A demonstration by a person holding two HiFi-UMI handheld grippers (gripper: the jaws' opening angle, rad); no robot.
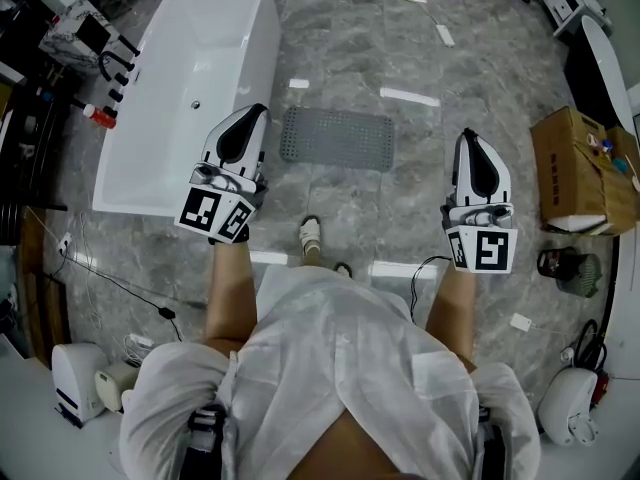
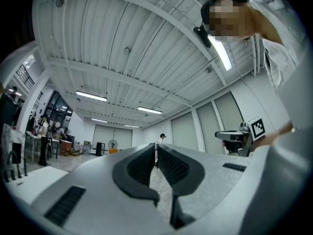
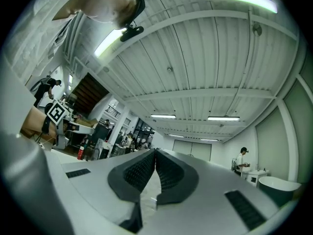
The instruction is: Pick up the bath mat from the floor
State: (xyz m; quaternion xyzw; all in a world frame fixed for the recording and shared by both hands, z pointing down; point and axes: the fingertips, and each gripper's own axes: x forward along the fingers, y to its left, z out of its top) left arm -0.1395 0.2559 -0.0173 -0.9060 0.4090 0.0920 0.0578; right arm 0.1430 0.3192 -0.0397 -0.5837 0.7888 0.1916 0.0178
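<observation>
**Marble floor (image 1: pixel 400 198), mat lying flat, both grippers shut and empty**

Glossy grey marble underfoot, strips of ceiling light bouncing off it, and here is the picture from the head view. The bath mat (image 1: pixel 335 138), grey, dotted and rectangular, lies flat on the floor just to the right of the white bathtub (image 1: pixel 200 88). It is out ahead of the person, whose shoe (image 1: pixel 311 233) is planted on the marble a little nearer than the mat's near edge. Nothing is touching that mat.

The left gripper (image 1: pixel 255 113) is held up in front of the tub's near right corner, pointing away from the person. Its tip shows just beside the mat's left end. The right gripper (image 1: pixel 470 136) is held out on the other side, well apart from the mat's right end. Beyond it, against the right edge, sits an open cardboard box (image 1: pixel 580 168).

Over to the left gripper view: the fingers (image 2: pixel 139 168) are pressed together with nothing between them, and only the ribbed ceiling and a long hall lie past the tips. The other gripper's marker cube (image 2: pixel 257 127) peeks in at the right.

The right gripper view tells the same story. Its fingers (image 3: pixel 137 173) are closed on each other and empty, aimed at ceiling and strip lights.
</observation>
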